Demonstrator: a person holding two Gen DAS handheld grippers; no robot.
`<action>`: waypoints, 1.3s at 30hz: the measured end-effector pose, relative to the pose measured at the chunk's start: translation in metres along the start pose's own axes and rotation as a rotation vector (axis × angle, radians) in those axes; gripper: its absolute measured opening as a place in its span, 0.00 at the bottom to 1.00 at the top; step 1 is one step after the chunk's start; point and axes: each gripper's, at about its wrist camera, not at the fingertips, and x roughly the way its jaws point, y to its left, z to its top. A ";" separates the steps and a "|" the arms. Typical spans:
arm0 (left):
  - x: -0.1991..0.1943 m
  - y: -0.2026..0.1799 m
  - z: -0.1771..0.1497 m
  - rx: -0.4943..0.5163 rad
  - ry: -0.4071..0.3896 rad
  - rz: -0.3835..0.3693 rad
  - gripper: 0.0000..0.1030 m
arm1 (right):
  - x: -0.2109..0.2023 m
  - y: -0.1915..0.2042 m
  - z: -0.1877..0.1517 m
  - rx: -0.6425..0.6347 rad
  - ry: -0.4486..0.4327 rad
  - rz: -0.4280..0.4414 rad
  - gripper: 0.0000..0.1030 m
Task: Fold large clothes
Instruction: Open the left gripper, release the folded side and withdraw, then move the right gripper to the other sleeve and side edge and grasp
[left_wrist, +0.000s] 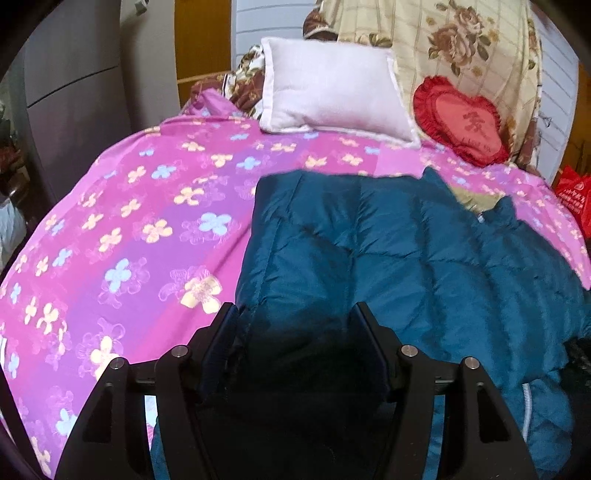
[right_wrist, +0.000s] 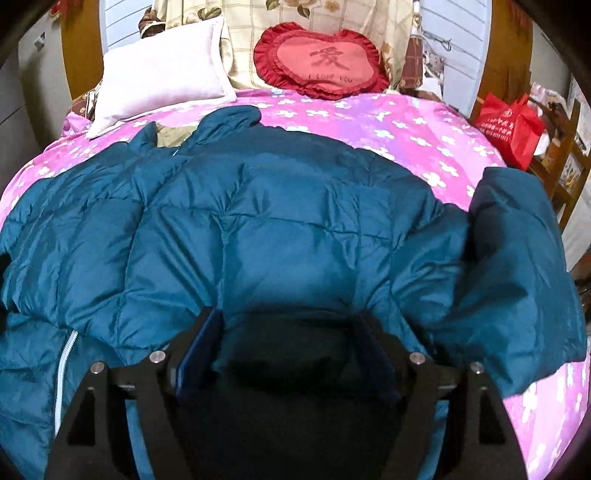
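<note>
Teal puffer jacket spread across the flowered bed

Writing shows on two things only. On the red heart cushion (right_wrist: 322, 61), leaning against the floral quilt (right_wrist: 258, 22) at the head of the bed, a large Chinese character sits above a small line that seems to read "I love you". The red bag (right_wrist: 511, 123) on the wooden rack at the right carries white print too small to read.

The teal puffer jacket (right_wrist: 258, 221) lies flat on the pink flowered sheet (left_wrist: 129, 221), taking up the near part of the bed. Its collar (right_wrist: 229, 118) points toward the white pillow (right_wrist: 162, 81) and the headboard, so the long axis runs from the near edge away to the head of the bed. A khaki lining shows in the open neck. The white zipper (right_wrist: 64, 373) runs down along the near left part in the right wrist view. One sleeve (right_wrist: 524, 266) lies on the right side, beside the body.

The left gripper (left_wrist: 293, 314) hangs over the jacket's left edge with its jaws spread; padded fabric bulges up between them, but whether the pads press on it cannot be told. The right gripper (right_wrist: 290, 321) stands with jaws apart above the lower middle of the jacket, fabric below and between them, with no grip visible.
</note>
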 end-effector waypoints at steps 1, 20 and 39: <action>-0.006 -0.001 0.001 0.001 -0.014 -0.005 0.42 | 0.000 -0.001 0.000 0.007 0.001 0.004 0.77; -0.082 -0.046 -0.013 0.116 -0.121 -0.055 0.42 | -0.075 0.003 -0.013 0.004 -0.082 0.051 0.81; -0.121 -0.079 -0.045 0.155 -0.127 -0.099 0.42 | -0.113 0.016 -0.030 -0.001 -0.113 0.075 0.83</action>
